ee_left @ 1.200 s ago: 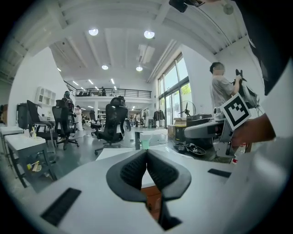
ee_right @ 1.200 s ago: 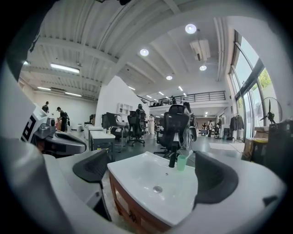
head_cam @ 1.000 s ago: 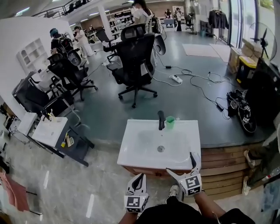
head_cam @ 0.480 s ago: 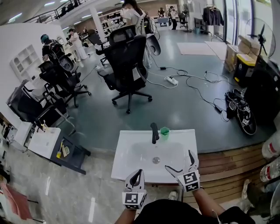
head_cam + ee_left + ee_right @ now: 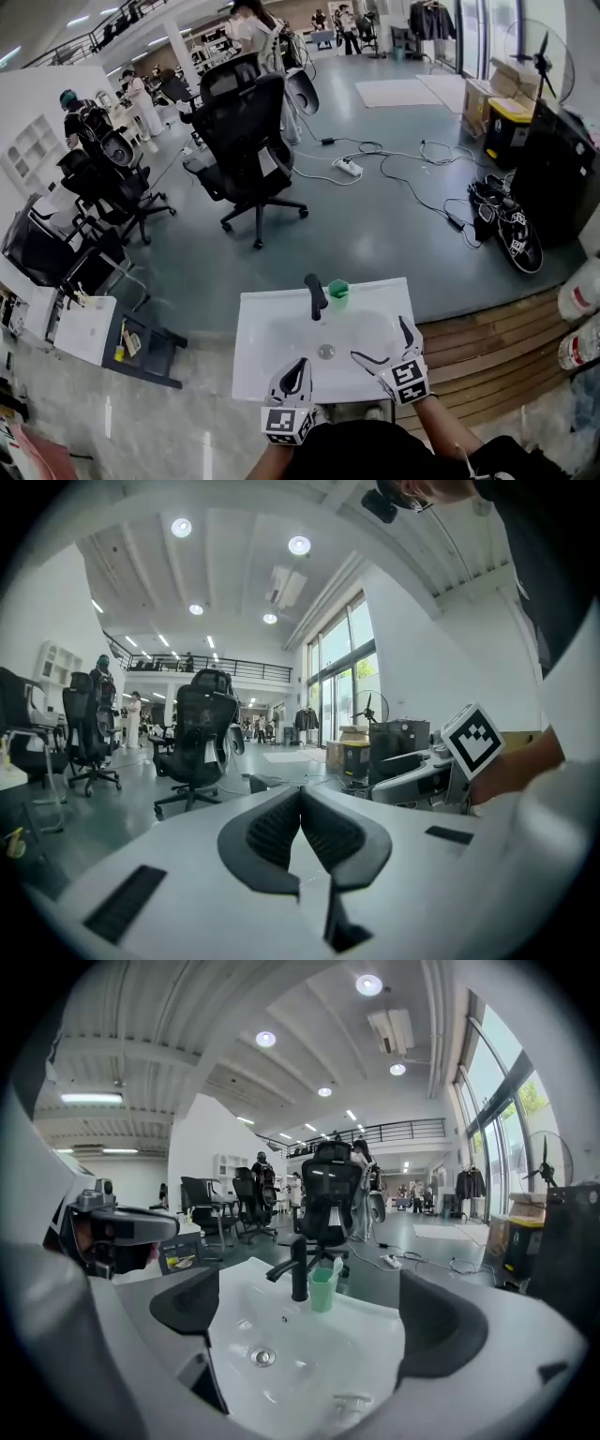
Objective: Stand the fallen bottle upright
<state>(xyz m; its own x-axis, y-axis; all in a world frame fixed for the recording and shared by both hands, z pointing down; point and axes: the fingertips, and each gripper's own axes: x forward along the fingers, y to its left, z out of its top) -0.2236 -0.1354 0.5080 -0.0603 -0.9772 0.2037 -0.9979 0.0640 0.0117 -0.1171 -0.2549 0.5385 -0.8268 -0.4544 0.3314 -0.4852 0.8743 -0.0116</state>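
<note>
Left gripper (image 5: pixel 298 367): jaws pressed together, nothing between them; held low at the near edge of the sink (image 5: pixel 251 323), pointing out across it toward the room. Right gripper (image 5: pixel 378 339): jaws spread wide, nothing held; set just to the right of the left gripper and a little ahead of it, over the near right part of the basin. Sink: white, rectangular, directly ahead of both grippers. Drain (image 5: pixel 325 352): in the basin floor, ahead of the left gripper and left of the right gripper's jaws. Tap (image 5: pixel 316 295): black, upright, at the sink's far edge, beyond the drain. Cup (image 5: pixel 337 292): green, upright, just right of the tap, seen framed between the right gripper's jaws in its own view. Clear shape (image 5: pixel 356 1401): faint, lying low in the near basin between the right gripper's jaws; too faint to tell whether it is the bottle. Office chair (image 5: pixel 246 141): black, well beyond the sink. Wooden step (image 5: pixel 487 347): to the right of the right gripper. Power strip (image 5: pixel 349 167): on the floor far ahead, cables trailing rightward.
</note>
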